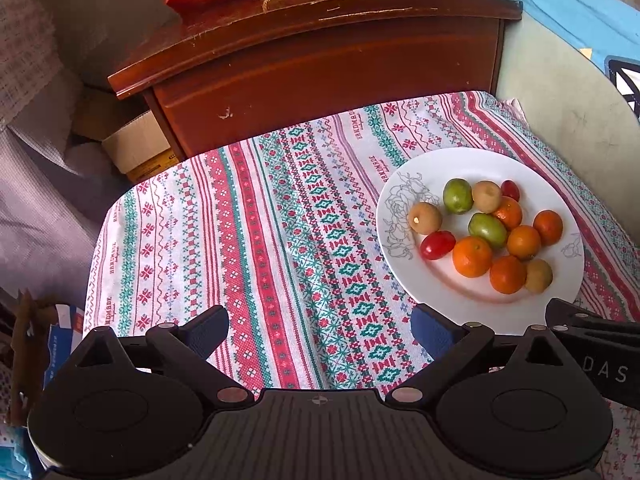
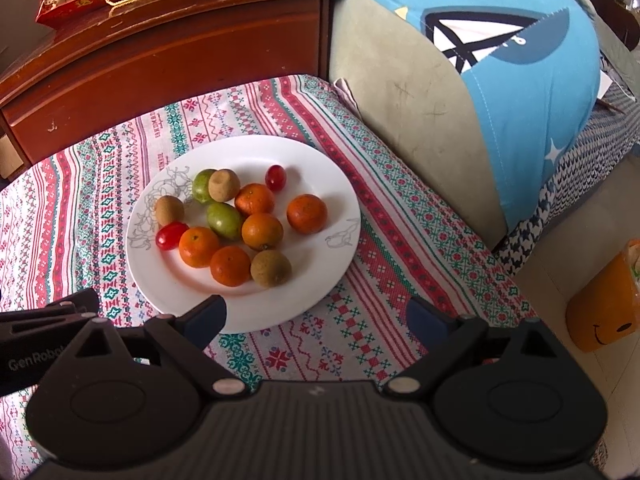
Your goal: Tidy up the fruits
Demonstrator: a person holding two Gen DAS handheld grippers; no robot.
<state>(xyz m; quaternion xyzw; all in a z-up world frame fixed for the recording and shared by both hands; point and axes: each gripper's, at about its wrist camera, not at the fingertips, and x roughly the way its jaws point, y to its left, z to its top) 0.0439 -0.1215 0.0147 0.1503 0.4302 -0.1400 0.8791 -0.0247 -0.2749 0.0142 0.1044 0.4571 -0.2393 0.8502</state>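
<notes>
My grippers, left and right, gape wide over the patterned tablecloth — fruit plate right, wooden cabinet far.

White plate with grey line-drawn flowers on the rim, flat on the patterned cloth. All fruit sits on it in one loose cluster:
- 5 small oranges, mostly centre and near side, several touching
- 2 green oval fruits, one at the far side, one mid-cluster
- 3 brown round fruits: far, left, near-right
- 2 red cherry tomatoes: one at the left edge of the cluster, one alone at the far side
</notes>
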